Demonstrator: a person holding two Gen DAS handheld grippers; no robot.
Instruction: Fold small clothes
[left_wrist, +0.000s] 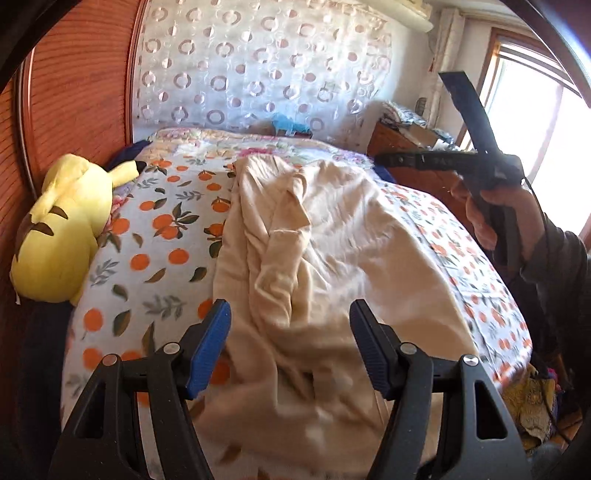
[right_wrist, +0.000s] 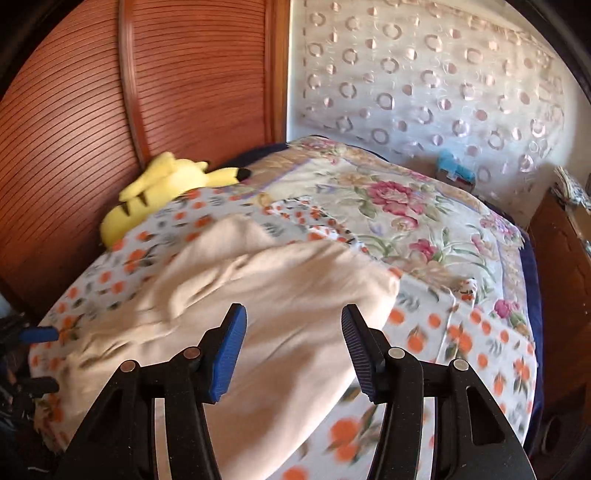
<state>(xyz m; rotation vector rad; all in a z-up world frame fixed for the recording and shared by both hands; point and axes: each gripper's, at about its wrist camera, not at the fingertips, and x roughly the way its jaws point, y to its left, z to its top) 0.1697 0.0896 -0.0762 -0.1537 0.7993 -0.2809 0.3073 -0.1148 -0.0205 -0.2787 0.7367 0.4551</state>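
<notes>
While both grippers hang over the bed, neither one has hold of anything. The left gripper (left_wrist: 290, 345) stands with its blue pads apart above the near part of the cream garment (left_wrist: 314, 240), nothing pinched between them. The right gripper (right_wrist: 293, 350) is likewise released, jaws spread over the garment's right edge; seen from the left wrist it is lifted well clear at the right, held in a hand (left_wrist: 495, 218) with a dark sleeve behind it.

The garment lies rumpled across the orange-print sheet (left_wrist: 155, 258), running from the near edge of the bed toward the far end, with thick folds bunched along its left-centre and a smoother flap toward the right. A yellow plush toy (left_wrist: 62, 236) rests at the left against the wooden headboard (left_wrist: 74, 92), well apart from the cloth, and a floral quilt (right_wrist: 406, 206) covers the far part of the bed.

To my eye the cloth is not yet laid flat, so the step in hand is picking fresh grip points. Doing it well likely means taking one layer at two matching corners or hem ends, not the bunched ridge, then drawing them apart to smooth it before any fold.
</notes>
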